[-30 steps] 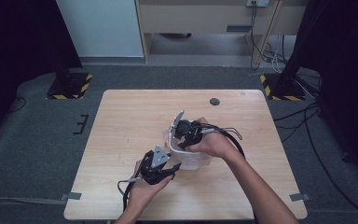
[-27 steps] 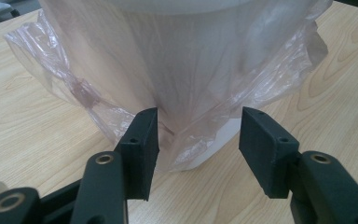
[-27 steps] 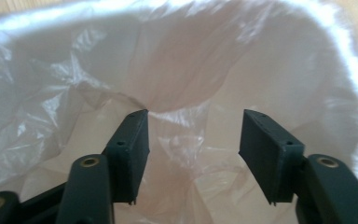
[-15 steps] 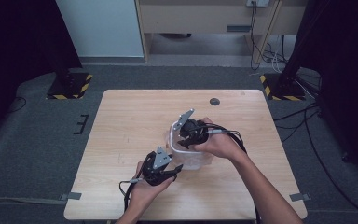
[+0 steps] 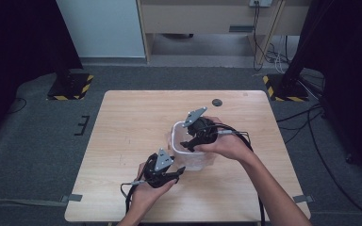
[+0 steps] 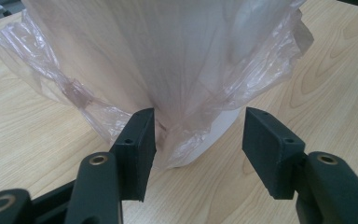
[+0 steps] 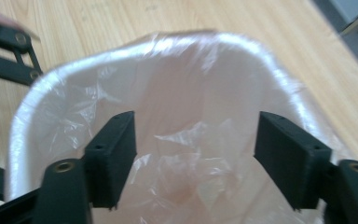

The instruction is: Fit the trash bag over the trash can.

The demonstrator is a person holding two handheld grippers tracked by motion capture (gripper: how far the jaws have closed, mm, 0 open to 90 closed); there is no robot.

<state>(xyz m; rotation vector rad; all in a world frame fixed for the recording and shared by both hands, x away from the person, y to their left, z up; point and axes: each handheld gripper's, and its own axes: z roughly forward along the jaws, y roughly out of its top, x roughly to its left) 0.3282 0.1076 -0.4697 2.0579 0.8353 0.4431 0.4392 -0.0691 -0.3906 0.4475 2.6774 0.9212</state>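
Thin, translucent plastic — a pinkish-clear bag liner point(image 6: 186, 60) — is draping over the rim and down the outer wall of a small white bin point(image 5: 192, 151), which is standing upright on the light wooden surface point(image 5: 132, 122), a little right of centre and toward the person's side. In the high view the left hand-held gripper point(image 5: 176, 173) is lying low at the bin's near-left side, its grey three-cornered plate facing up and its cable trailing back toward the table edge. In the left gripper view its jaws are standing wide apart on either side of the bin's base, and one pad is sitting just against the hanging fold of the liner without pinching it, while the other is standing clear. The right hand-held gripper point(image 5: 191, 143) is tilting down over the bin's mouth from the right. In the right gripper view its jaws are likewise gaping wide, hovering over the opening and closing on nothing — the crumpled liner is showing loose inside the bin point(image 7: 135, 70), with its edge folding over the glossy rim. A piece of the other gripper's black linkage is showing at that view's upper left, beyond the rim. Farther off on the surface, near its far edge, a small dark round object point(image 5: 217, 102) is lying well apart from the bin.
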